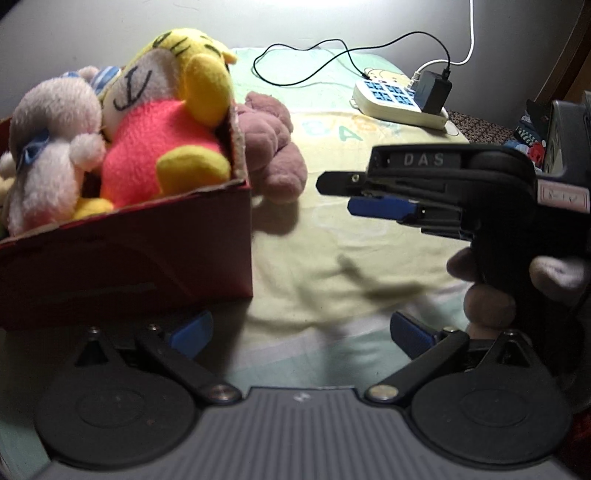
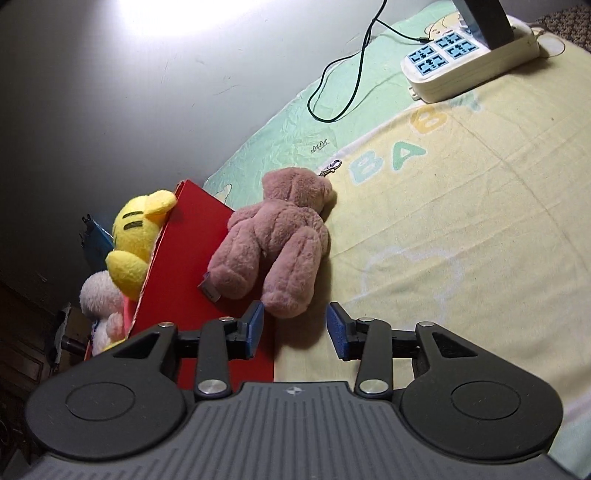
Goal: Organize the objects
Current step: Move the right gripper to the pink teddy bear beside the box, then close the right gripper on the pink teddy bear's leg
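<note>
Nearest the right wrist camera, the right gripper (image 2: 295,326) stood with its 2 blue pads (image 2: 255,325) apart and nothing between them. Just beyond the pad tips lay the mauve plush bear (image 2: 273,243), face down on the pale yellow blanket (image 2: 443,229), its side leaning against the outer wall of the red cardboard box (image 2: 192,236). A small metal clip (image 2: 330,168) lay on the blanket at the bear's head.

In the left wrist view, the left gripper (image 1: 301,332) was spread wide, its pads clear of everything, with the box's near wall (image 1: 129,258) just ahead of its left pad. The right gripper (image 1: 364,197) crossed that view from the right, held in a hand (image 1: 487,291) whose fingers wrapped its grip.

Inside the box sat a yellow plush with a pink body (image 1: 166,147) and a white fluffy plush with a blue bow (image 1: 51,147), both rising above the rim.

Farther back on the blanket rested a white power strip (image 1: 399,103) with blue-faced sockets and a black adapter (image 1: 434,92) plugged into it. A black cable (image 1: 295,59) looped across the green edge of the blanket, and a white cable (image 1: 471,33) ran up the wall.
</note>
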